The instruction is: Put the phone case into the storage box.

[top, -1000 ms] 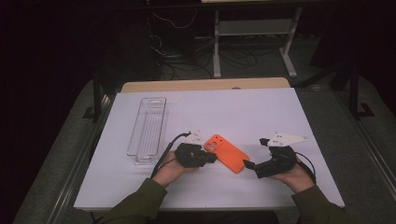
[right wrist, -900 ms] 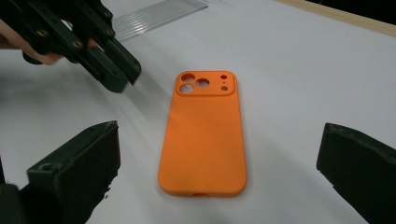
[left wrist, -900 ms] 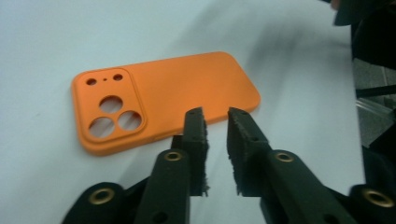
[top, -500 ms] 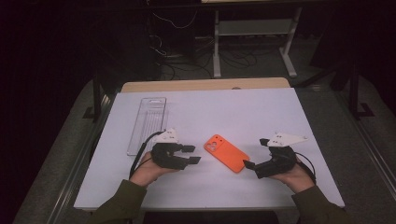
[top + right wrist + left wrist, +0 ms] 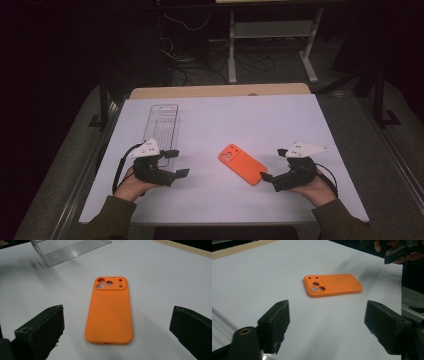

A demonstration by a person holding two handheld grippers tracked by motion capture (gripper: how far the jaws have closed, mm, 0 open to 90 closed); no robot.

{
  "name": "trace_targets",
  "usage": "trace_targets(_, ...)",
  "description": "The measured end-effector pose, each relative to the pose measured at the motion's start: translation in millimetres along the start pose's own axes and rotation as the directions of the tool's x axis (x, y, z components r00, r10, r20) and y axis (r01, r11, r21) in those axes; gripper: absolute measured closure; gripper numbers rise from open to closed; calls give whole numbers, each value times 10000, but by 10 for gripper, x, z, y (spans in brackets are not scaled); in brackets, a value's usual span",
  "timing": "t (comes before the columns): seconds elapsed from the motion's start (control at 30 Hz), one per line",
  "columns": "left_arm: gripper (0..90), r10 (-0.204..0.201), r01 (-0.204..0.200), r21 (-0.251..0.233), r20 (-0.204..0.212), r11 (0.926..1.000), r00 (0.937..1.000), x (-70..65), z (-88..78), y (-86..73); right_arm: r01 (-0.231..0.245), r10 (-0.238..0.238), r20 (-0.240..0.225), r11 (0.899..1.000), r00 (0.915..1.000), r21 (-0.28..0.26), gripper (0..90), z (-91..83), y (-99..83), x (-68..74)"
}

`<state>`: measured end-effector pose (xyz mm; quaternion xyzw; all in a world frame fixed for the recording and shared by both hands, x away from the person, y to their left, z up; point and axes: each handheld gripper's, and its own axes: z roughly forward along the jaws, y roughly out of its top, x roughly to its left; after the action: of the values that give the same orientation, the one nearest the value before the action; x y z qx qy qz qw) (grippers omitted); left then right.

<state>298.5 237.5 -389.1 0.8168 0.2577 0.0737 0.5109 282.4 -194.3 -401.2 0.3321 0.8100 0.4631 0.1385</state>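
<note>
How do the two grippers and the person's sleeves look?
Each gripper, left and right, has a black body, two blocky black jaws and a pale three-cornered plate on top. A black cable loops from the left one, another from the right. The sleeves are dark olive green.

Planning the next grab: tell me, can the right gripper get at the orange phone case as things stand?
Probably yes: the right gripper is open, the orange phone case lies flat just ahead, nothing between them.

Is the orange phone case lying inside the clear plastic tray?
No, the orange phone case lies flat on the bare white table, well apart from the clear plastic tray.
</note>
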Motion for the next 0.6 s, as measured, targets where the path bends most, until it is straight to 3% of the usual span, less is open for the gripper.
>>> trace_targets(0.2,3,-194,195,19,-152,9998,9997,31,-72,-88,-11,11,15,10000,10000,11,0,1,-6,-4)
trace_targets(0.23,0,-328,329,27,-134,9995,9994,30,-75,-90,-18,18,16,10000,10000,19,0,2,-7,-4)
trace_targets(0.6,0,-251,252,86,-102,9996,9996,58,-58,-96,-59,59,68,10000,10000,43,0,3,-13,-2)
